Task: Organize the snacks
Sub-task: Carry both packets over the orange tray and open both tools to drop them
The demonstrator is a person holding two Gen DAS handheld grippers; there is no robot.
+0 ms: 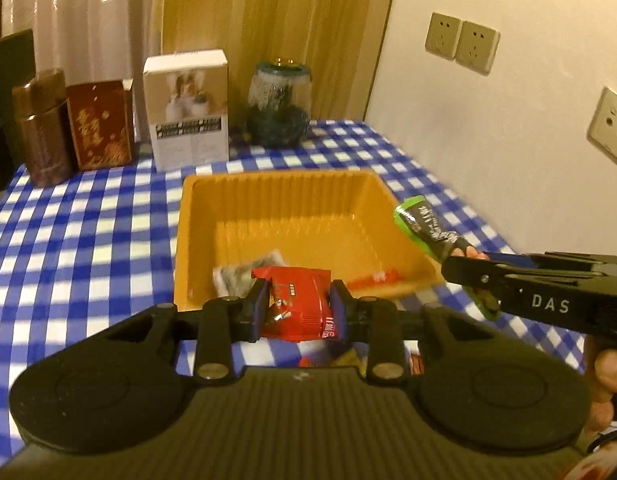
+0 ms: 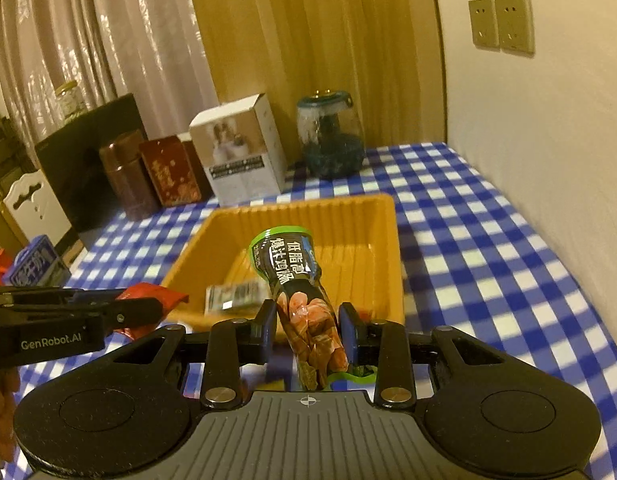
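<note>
Red foil first: my left gripper [image 1: 298, 307] is closed on the red packet [image 1: 298, 306], pads pressing its two side edges, near the front rim of the yellow tray [image 1: 286, 188]. I judge this packet light, soft and crinkly, with a slick film that can slide; a hold across the flat middle, clear of the sealed ends, should keep it from twisting

My right gripper [image 2: 307, 330] is clamped on the green-and-black pouch [image 2: 298, 280], taken at its lower half with the printed top leaning out over the tray. I judge it light too, but longer and floppy, so the free end may droop; a hold nearer the middle would steady it

In the tray lie a grey-and-white sachet [image 1: 244, 274] and a small red-orange packet [image 1: 374, 278]

Left wrist view only: the red packet's face between the pads, the small red-orange packet in full, and the pouch from the side, sticking out past the right fingers

Right wrist view only: the pouch's print and contents, and blue and red packaging [image 2: 28, 268] beyond the table's left edge
</note>
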